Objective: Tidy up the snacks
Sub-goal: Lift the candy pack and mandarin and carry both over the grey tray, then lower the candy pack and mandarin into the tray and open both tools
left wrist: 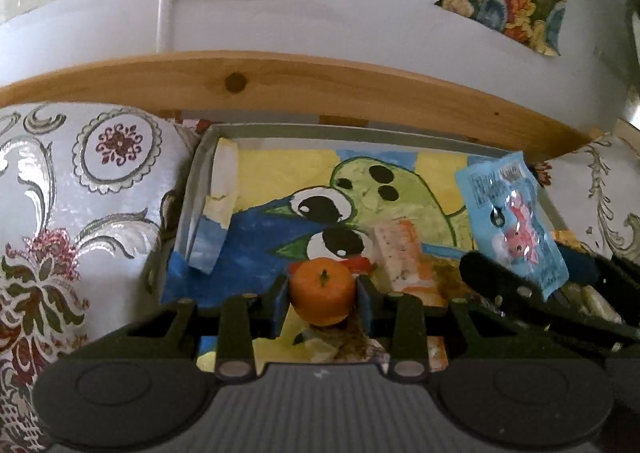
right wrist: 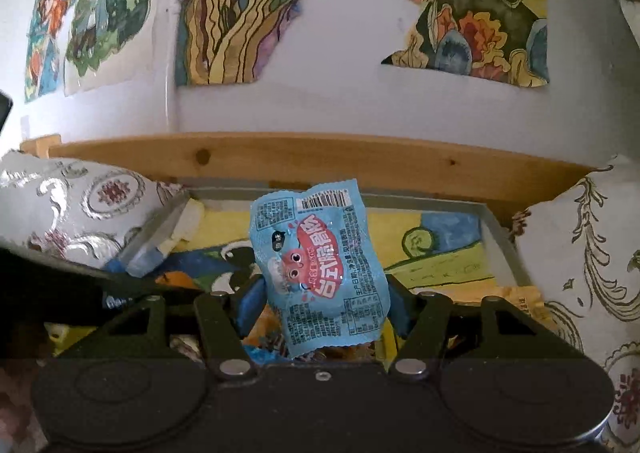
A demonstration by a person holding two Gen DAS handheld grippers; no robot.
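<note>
My left gripper (left wrist: 322, 289) is shut on a small orange mandarin (left wrist: 322, 290), held above the near end of a shallow grey box (left wrist: 200, 173) lined with a painted bird picture. An orange-and-white snack bar (left wrist: 402, 257) lies in the box just right of the mandarin. My right gripper (right wrist: 322, 303) is shut on a light blue snack packet (right wrist: 320, 269) with a red cartoon crab, held upright over the same box (right wrist: 496, 229). In the left wrist view the blue packet (left wrist: 510, 213) and the black right gripper sit at the right side of the box.
A wooden rail (left wrist: 280, 81) runs behind the box, with a white wall and torn paintings (right wrist: 240, 13) above. Patterned silver-white cushions flank the box on the left (left wrist: 80, 193) and right (right wrist: 580, 253). Yellow wrappers (right wrist: 516, 297) lie at the box's near right.
</note>
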